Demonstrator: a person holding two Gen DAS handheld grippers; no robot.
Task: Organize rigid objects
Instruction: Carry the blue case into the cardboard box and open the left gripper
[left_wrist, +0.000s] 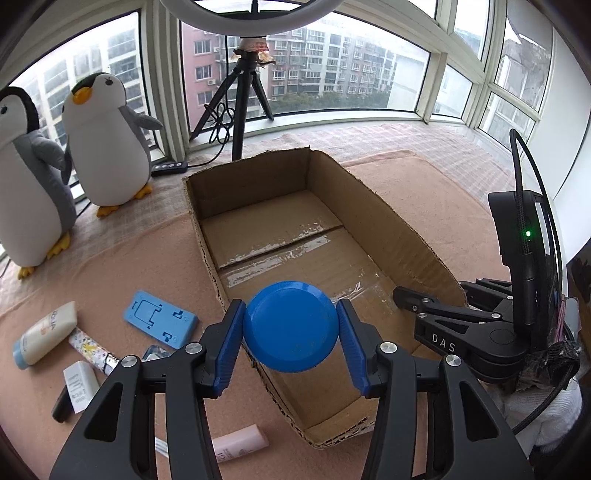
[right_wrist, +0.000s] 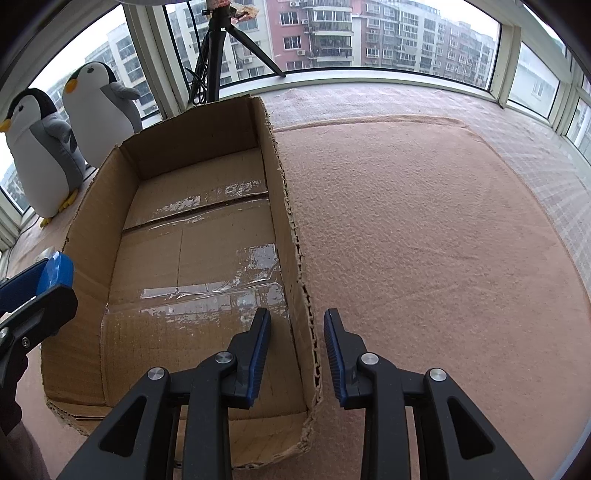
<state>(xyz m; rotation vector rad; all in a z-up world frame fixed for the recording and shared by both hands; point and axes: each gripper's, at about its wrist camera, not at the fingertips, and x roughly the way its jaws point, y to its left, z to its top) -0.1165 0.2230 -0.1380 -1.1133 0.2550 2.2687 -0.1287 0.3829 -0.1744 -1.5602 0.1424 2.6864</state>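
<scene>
Two tongs are seen at a cardboard box (left_wrist: 388, 229). A blue round lid (left_wrist: 290, 326) is clamped between the pads of the left tongs (left_wrist: 290, 332) and held above the box's near left wall. The right tongs (right_wrist: 297, 354) are parted and empty, straddling the box's right wall. Tubes (left_wrist: 44, 334) and a blue holder (left_wrist: 159, 319) are left beside the box.

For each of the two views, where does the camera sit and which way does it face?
Left wrist: on the left hand-held gripper, facing the windows over the cardboard box, clamping a blue disc; the right hand-held gripper shows at right.
Right wrist: on the right hand-held gripper, open astride the box's right wall.
Shared: box, penguin toys, tripod.
</scene>
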